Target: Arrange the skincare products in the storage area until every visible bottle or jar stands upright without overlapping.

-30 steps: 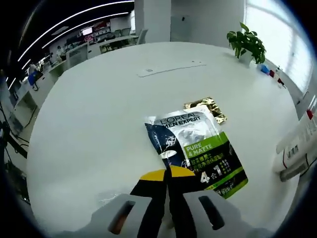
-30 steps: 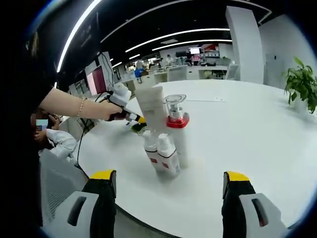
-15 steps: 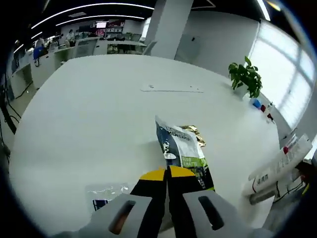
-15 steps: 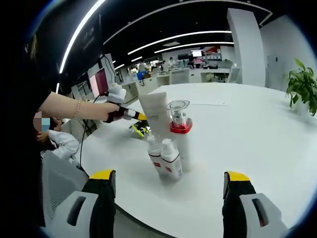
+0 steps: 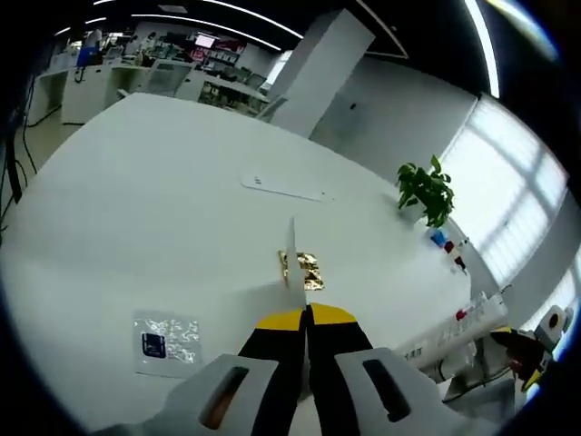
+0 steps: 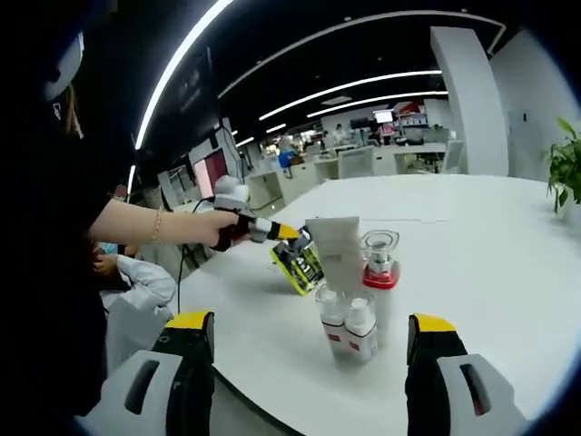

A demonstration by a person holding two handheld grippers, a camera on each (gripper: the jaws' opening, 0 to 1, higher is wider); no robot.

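My left gripper (image 5: 306,316) is shut on a L'Oreal sachet (image 5: 291,252), which stands edge-on to its camera as a thin pale line. In the right gripper view the same sachet (image 6: 300,265) hangs green and black from the left gripper (image 6: 287,233), above the table and left of the group. That group is a white tube (image 6: 338,252), a clear-capped bottle with a red collar (image 6: 379,283) and two small white bottles (image 6: 334,314), all upright and close together. My right gripper (image 6: 312,322) is open, well short of them.
A gold packet (image 5: 301,270) and a clear sachet with a dark square (image 5: 166,334) lie flat on the white round table (image 5: 136,200). A white strip (image 5: 283,188) lies farther off, and a potted plant (image 5: 425,189) stands at the far edge. A person's arm (image 6: 145,222) reaches in from the left.
The left gripper has lifted the L'Oreal sachet off the table and turned it edge-on, uncovering the gold packet. The right gripper has stayed open, its view a little farther from the bottles.
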